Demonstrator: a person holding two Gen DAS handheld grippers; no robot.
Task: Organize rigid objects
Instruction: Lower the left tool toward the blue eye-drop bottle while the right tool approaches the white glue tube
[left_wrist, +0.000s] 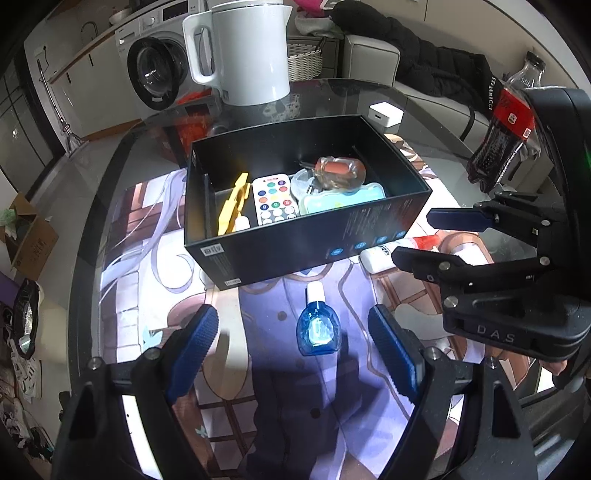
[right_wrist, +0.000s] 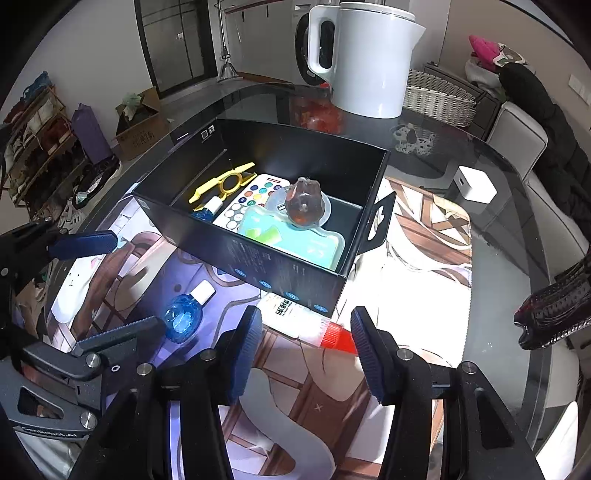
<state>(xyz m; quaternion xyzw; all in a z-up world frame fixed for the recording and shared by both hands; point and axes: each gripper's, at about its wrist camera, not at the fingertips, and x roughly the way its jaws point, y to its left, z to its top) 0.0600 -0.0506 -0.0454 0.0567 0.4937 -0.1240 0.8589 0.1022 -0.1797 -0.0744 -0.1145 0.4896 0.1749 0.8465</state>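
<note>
Both hand-held grippers are hovering wide open and empty: the left hand-held gripper (left_wrist: 291, 341) is straddling the blue dropper bottle (left_wrist: 314, 325) without touching it, and the right hand-held gripper (right_wrist: 306, 350) is sitting low with the white tube (right_wrist: 306, 317) lying just ahead of its spread pads, red cap toward the right pad, no contact as far as I can tell. Step in hand, as I'm reading it: packing the last loose items into the black box (left_wrist: 303, 251). It is already holding a yellow opener (left_wrist: 231, 208), a remote (left_wrist: 275, 199), a mint-green case (left_wrist: 341, 199), a clear disc and an amber capsule-shaped piece, plus a second small blue bottle visible from the right wrist. Only the two items on the printed mat (left_wrist: 332, 406) are looking left, so I'm judging the task as mostly done. Next move is calling for lowering the left pads around the blue bottle's body, which is lying flat with its white cap pointing at the box, then closing, lifting over the near wall and dropping into free floor space. The bottle is glossy and tapered, so it may be prone to squirting out if pinched off-centre. The tube is touching or nearly touching the box's front wall, so the right side is getting little clearance there. Kettle, cola bottle and white cube on the glass surface (right_wrist: 498, 258) are staying out of play, I think.
</note>
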